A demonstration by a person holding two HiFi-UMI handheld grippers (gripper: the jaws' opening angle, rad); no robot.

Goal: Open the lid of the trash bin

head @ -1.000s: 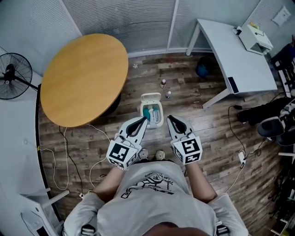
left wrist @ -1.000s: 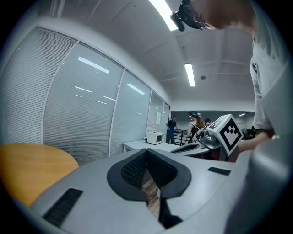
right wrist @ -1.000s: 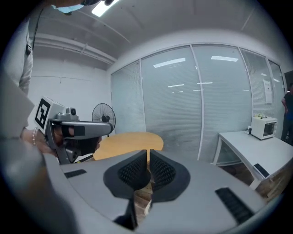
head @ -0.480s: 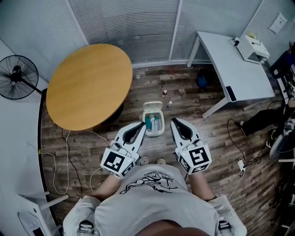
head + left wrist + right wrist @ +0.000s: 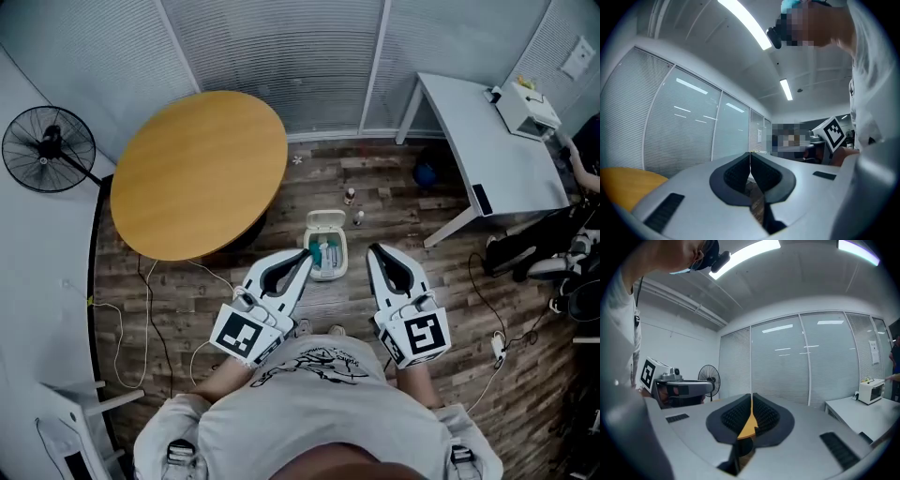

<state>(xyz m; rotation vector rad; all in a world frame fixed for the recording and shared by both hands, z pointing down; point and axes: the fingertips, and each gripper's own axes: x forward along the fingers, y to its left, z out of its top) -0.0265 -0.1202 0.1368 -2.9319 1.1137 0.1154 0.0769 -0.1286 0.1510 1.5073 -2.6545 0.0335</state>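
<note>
A small white trash bin stands on the wood floor, seen in the head view. Its lid is flipped back, and teal and white items show inside. My left gripper and right gripper hang level, well above the floor, one on each side of the bin and touching nothing. Both are shut with nothing held. In the left gripper view the left gripper has its pads meeting at the tips. The right gripper in its own view looks the same. The bin appears in neither gripper view.
A round wooden table stands left of the bin, with a floor fan beyond it. At the right is a white desk with an appliance on it. Two small bottles sit behind the bin. Cables trail across the floor.
Both grippers have risen toward the head camera and stayed shut. The bin stays put with its lid open.
</note>
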